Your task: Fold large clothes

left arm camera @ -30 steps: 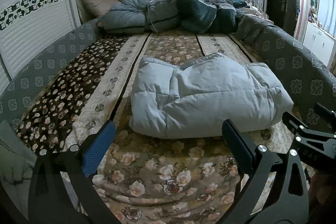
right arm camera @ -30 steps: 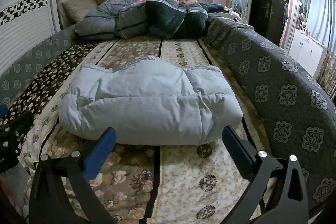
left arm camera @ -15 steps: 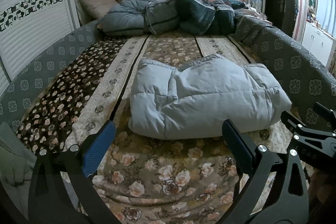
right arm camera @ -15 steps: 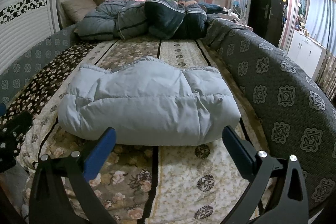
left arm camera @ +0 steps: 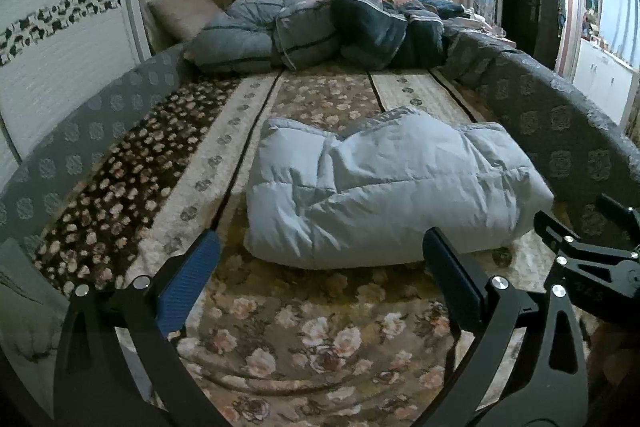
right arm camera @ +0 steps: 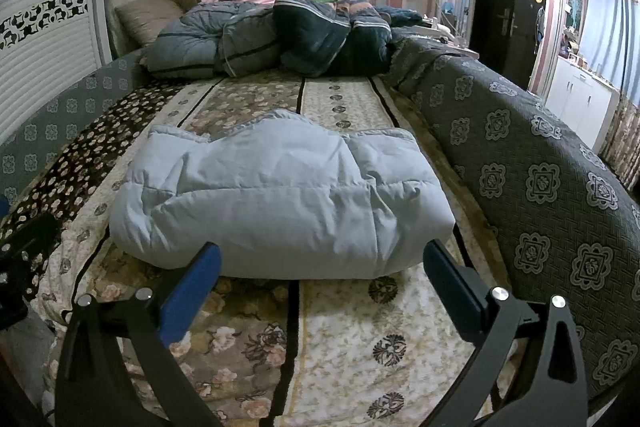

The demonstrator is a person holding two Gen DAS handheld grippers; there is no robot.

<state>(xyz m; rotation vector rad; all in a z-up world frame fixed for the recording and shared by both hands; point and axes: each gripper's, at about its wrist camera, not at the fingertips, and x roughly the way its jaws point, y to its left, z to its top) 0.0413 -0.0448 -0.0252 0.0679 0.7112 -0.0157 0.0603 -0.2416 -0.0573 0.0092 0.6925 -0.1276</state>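
Left wrist view shows the left gripper (left arm camera: 320, 267) spread wide and holding nothing above the flowered bed cover (left arm camera: 280, 327), with the right gripper (right arm camera: 320, 271) likewise released and empty. Just beyond both lies the pale blue padded coat (left arm camera: 384, 187), already a compact bundle on the bed. The folding looks close to done; any next move would need a final tuck or squaring.
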